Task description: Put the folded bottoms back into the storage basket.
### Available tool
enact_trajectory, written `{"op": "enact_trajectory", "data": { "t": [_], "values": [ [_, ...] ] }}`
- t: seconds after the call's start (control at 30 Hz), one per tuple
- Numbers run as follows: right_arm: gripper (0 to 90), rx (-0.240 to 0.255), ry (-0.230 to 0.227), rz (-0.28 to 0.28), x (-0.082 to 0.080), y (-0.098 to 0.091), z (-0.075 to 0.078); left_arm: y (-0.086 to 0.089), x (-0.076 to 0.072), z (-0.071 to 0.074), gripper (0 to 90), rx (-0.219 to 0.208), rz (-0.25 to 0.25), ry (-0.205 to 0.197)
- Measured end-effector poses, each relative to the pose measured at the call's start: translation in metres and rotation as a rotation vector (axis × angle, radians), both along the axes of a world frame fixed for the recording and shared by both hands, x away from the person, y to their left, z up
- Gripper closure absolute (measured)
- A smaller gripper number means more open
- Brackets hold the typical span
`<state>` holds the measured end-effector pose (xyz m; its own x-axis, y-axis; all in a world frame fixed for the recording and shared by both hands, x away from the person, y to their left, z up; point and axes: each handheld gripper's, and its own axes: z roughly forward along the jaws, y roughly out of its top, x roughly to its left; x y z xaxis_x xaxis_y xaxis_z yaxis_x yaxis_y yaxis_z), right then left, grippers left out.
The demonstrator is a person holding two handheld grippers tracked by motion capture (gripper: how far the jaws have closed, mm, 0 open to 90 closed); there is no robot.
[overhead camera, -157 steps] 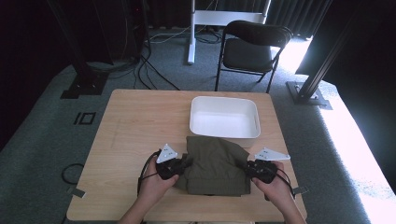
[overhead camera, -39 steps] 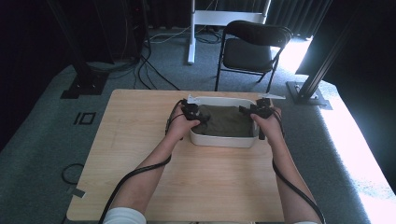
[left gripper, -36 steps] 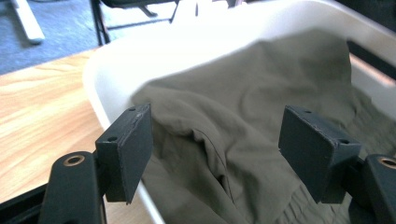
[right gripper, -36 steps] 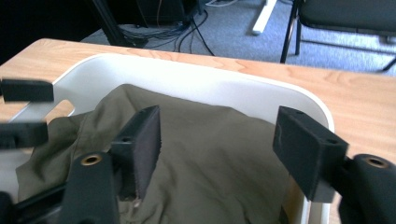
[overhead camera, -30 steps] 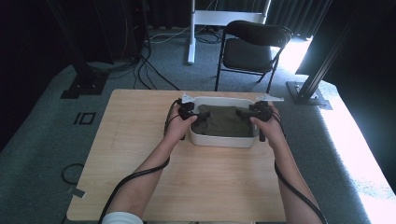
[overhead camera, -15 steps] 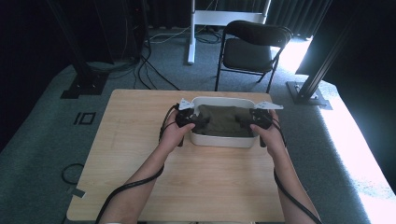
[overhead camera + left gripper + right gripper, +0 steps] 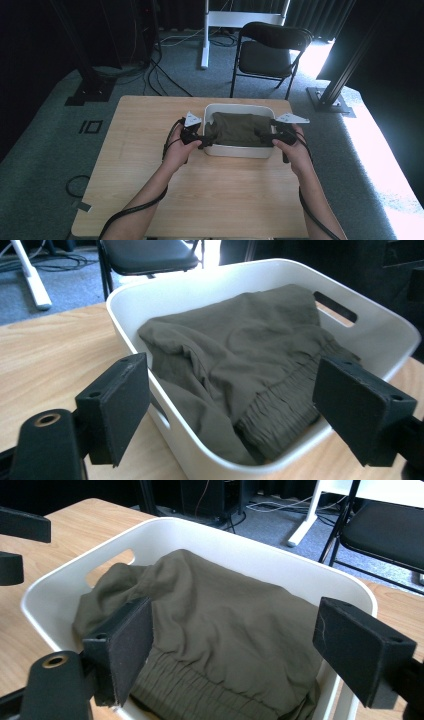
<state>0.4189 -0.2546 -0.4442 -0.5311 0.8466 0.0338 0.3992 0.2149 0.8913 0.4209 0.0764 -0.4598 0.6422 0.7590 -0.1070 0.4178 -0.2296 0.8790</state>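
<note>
Grey carpet and a folding chair (image 7: 272,47) sit behind the wooden table (image 7: 150,165), where the white tub (image 7: 239,149) holds the folded olive garment (image 7: 235,129), its long axis running left to right between my two hands. My left gripper (image 7: 196,138) waits at the tub's left end and my right gripper (image 7: 267,138) at its right end. Both sets of jaws stand wide apart with nothing pinched, the right having just opened further, so I judge either hand equally near for a next reach inward.
</note>
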Motion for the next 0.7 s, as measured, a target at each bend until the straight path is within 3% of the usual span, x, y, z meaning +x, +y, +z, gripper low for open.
{"op": "enact_trajectory", "data": {
  "t": [0.2, 0.5, 0.7],
  "values": [
    [14.3, 0.011, -0.006, 0.003, -0.014, 0.001, 0.0, 0.006, -0.012, 0.002, 15.8, 0.014, -0.004, -0.022],
    [12.6, 0.001, -0.021, 0.021, -0.037, 0.001, -0.003, 0.019, -0.027, 0.0, 15.8, 0.013, 0.013, -0.019],
    [12.5, -0.001, -0.027, 0.016, -0.052, -0.005, -0.008, 0.023, -0.041, -0.001, 15.8, 0.019, -0.009, -0.022]
  ]
}}
